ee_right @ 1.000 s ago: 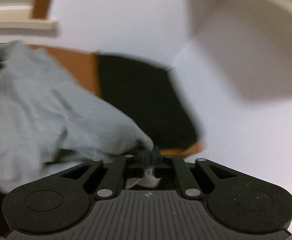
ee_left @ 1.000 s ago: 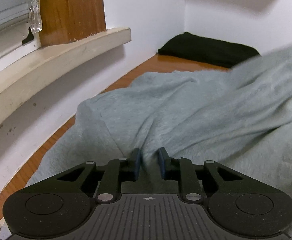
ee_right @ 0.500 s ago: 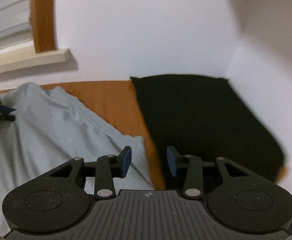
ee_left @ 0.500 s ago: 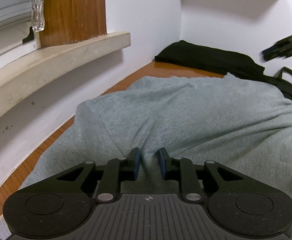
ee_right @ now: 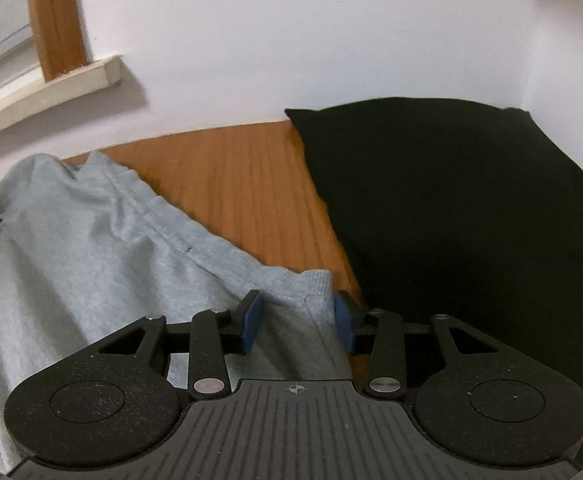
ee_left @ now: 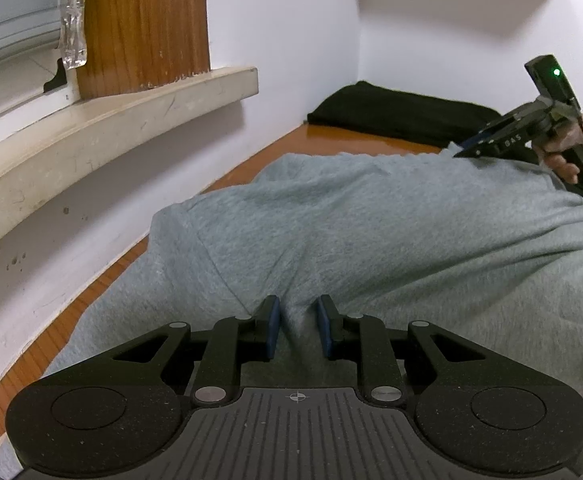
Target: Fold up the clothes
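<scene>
Two garments lie on the wooden tabletop [ee_right: 247,184]: one soft grey knit garment [ee_left: 371,232] and one folded black cloth [ee_right: 451,200] (against the corner walls). The left claw [ee_left: 297,326] pinches a grey fold. The right claw [ee_right: 297,322], just closing, straddles the grey hem corner unpressed. Bare wood separates both garments.

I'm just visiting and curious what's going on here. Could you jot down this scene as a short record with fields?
Activity: folding clothes with two hand-held grippers
Surface: wooden table against a white wall
Main item: grey garment, spread and rumpled on the table
Other item: black cloth, lying flat in the far corner
Left gripper: pinching a ridge of the grey garment
Right gripper: jaws apart and just been closing, astride the garment's hemmed corner, pads not pressing it
Person: a hand holds the right gripper
</scene>
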